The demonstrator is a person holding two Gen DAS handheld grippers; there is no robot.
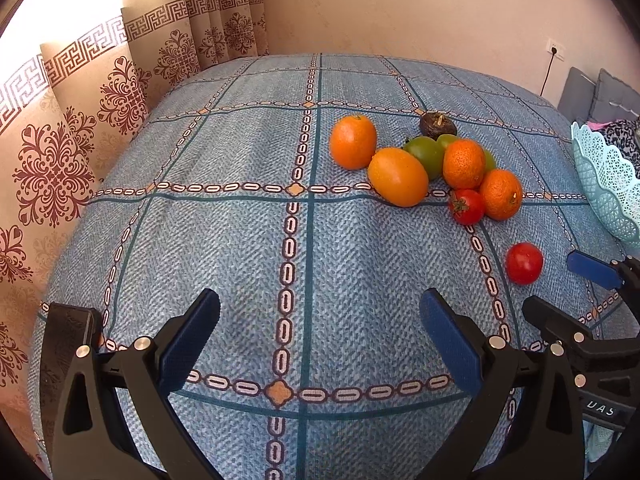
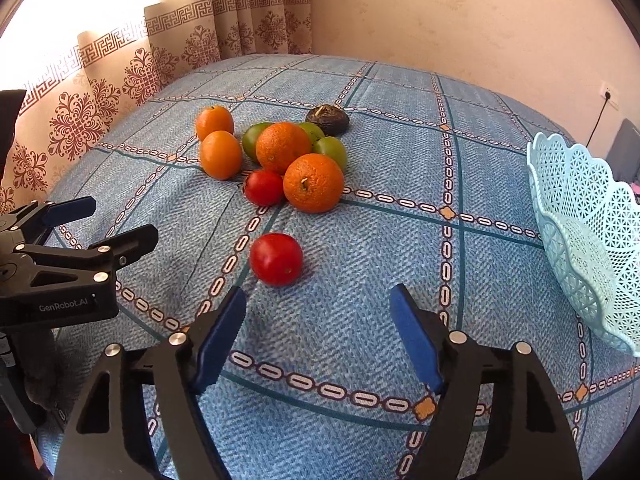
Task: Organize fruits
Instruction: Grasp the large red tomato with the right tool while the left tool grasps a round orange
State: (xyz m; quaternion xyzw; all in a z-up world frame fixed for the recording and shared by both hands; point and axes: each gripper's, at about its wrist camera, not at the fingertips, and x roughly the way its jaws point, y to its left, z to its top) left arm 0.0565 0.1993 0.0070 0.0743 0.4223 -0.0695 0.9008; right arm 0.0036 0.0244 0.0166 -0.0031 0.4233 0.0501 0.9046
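The fruits lay in a loose cluster on the blue patterned cloth of the tabletop (image 2: 400,240). The landmark was the lone red tomato (image 2: 276,259), which sat apart on the near side of the cluster. Just beyond it lay a second red tomato (image 2: 264,187), touching a large orange (image 2: 313,182). Behind that orange sat another orange (image 2: 282,147), flanked by green fruits (image 2: 333,151). Two smoother orange fruits (image 2: 221,154) lay to the left of the cluster, and a dark brown fruit (image 2: 328,119) sat at its far edge. A pale blue lattice basket (image 2: 580,240) stood well to the right of the lone tomato, empty as far as visible. The right tongs (image 2: 318,336) were spread wide, holding nothing, just short of the lone tomato. The left tongs (image 1: 320,340) were likewise spread and empty, over bare cloth left of that tomato.
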